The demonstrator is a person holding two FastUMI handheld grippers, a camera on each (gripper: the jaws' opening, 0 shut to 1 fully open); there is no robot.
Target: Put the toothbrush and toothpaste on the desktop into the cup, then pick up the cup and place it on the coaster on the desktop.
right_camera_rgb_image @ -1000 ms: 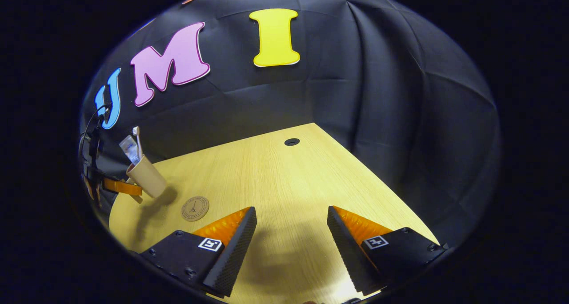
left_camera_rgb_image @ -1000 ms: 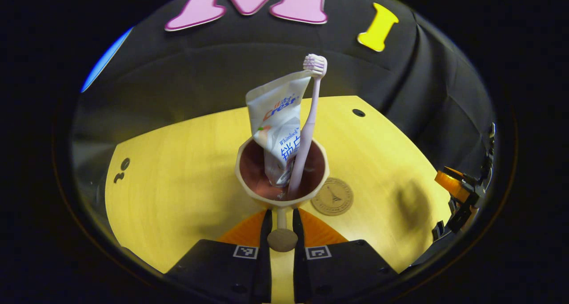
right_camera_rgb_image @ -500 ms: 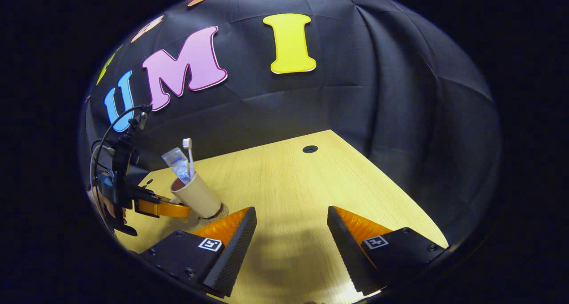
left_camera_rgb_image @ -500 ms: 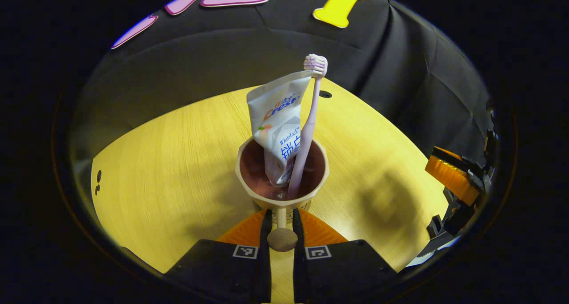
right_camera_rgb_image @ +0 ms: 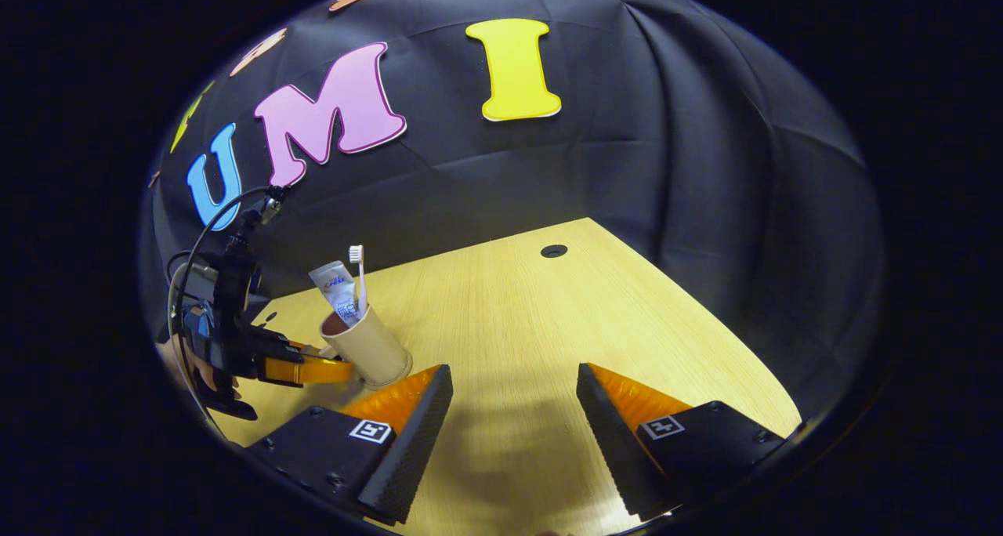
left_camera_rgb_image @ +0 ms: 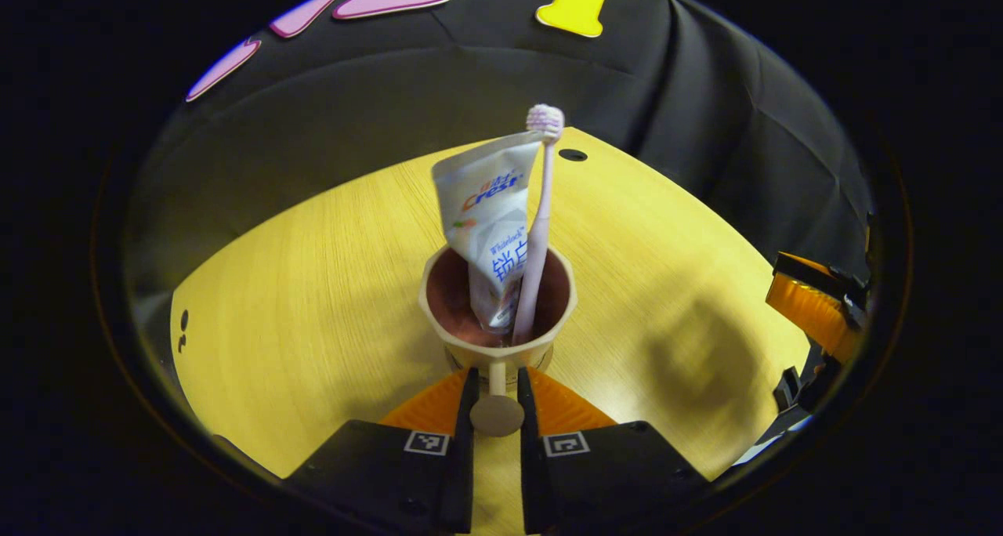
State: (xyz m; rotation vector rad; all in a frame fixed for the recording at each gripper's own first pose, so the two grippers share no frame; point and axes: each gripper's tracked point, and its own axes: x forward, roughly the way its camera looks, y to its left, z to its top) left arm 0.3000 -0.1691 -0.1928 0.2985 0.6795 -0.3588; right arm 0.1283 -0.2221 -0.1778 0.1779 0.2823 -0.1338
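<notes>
Pale wood-grain surface (left_camera_rgb_image: pixel 313 285) is carrying the matte beige cup (left_camera_rgb_image: pixel 498 301) you are settling onto the coaster, glossy crinkled toothpaste tube (left_camera_rgb_image: pixel 487 215) and slim pink toothbrush (left_camera_rgb_image: pixel 537 230) upright inside, so keep it level while your left tongs (left_camera_rgb_image: pixel 495 395) are pinching its handle and your right tongs (right_camera_rgb_image: pixel 509 411) are hanging spread apart.

The left gripper view looks closely down into the beige plastic cup (left_camera_rgb_image: pixel 497 305); the right gripper view faces it from farther across the shared yellow wooden bench (right_camera_rgb_image: pixel 533 316).
</notes>
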